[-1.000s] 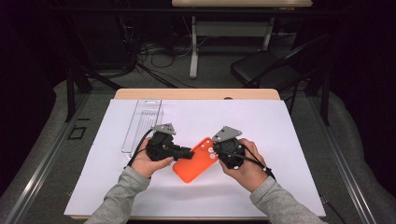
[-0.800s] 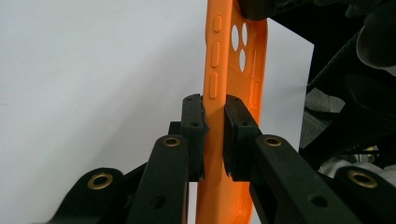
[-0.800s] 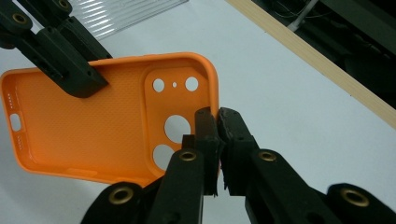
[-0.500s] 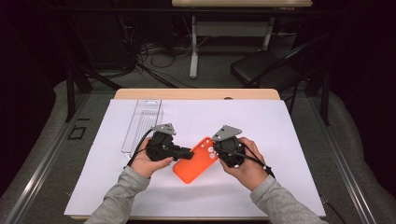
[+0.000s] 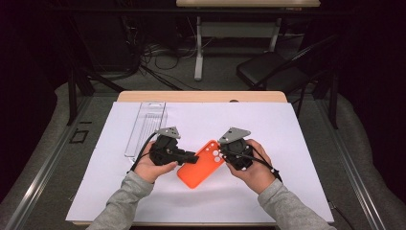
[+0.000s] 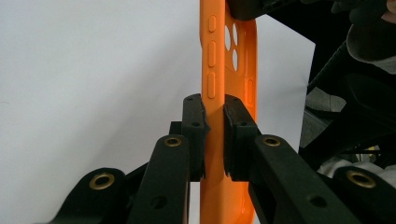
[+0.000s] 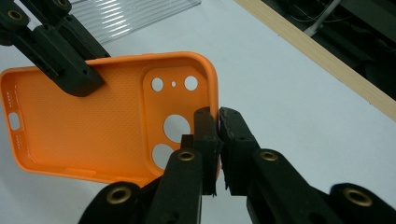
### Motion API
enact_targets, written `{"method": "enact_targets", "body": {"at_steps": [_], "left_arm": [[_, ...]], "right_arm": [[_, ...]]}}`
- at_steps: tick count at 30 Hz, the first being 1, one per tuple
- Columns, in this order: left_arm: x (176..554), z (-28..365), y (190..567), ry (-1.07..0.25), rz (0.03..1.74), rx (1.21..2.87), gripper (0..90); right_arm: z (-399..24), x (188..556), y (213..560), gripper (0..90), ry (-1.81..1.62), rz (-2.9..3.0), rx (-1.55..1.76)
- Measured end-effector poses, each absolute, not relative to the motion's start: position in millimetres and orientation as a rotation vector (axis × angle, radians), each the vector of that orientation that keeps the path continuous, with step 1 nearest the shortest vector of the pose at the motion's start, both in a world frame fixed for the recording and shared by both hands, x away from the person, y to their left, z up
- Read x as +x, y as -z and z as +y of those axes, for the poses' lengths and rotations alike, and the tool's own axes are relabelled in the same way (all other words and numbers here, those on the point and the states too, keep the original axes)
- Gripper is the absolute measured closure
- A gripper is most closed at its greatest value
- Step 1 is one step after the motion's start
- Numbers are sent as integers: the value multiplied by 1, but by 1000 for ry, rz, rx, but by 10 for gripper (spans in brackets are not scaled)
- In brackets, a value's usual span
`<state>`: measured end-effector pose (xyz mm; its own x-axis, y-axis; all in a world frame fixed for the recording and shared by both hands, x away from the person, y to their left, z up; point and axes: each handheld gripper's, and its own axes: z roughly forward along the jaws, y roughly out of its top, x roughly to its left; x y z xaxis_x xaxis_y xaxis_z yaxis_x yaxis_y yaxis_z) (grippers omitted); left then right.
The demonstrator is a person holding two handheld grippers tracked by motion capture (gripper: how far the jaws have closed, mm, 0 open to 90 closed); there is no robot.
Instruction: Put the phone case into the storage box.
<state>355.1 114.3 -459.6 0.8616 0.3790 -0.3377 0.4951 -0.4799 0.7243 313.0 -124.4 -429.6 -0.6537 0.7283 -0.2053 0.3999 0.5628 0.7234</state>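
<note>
Orange soft-plastic phone case w/ camera cut-outs sits at centre of the high view, lower middle of frame, held between both claws just above the white paper sheet that covers the wooden tabletop.

Left claw comes in from the left of the case, pinching its long side edge. In the left gripper view the case stands edge-on up the middle of frame, side buttons facing the camera, and both black pads press on it from either side, no gap.

Right claw comes from the right, at the case's upper end by the camera holes. In the right gripper view the case lies open side up across left-centre of frame, textured inside showing; the pads are pinching the rim at the camera-hole corner, thin orange wall clamped between them. The left claw shows at upper left of that frame, biting the far long edge.

Clear ribbed plastic tray lies flat on the paper, upper left of the case, apart from it. Hands grip each gripper body, grey sleeves entering from bottom of the high view.
</note>
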Motion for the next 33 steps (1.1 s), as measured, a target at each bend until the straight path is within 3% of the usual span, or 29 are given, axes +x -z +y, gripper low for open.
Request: {"method": "enact_targets", "body": {"at_steps": [15, 22, 33], "left_arm": [[356, 119, 457, 119, 660, 2113, 814], [357, 126, 455, 84, 694, 2077, 814], [357, 135, 451, 12, 732, 2029, 814]], "right_arm": [[-134, 316, 428, 702, -971, 2291, 941], [-138, 315, 430, 577, -1022, 2266, 937], [-145, 316, 427, 524, -1127, 2248, 947]]}}
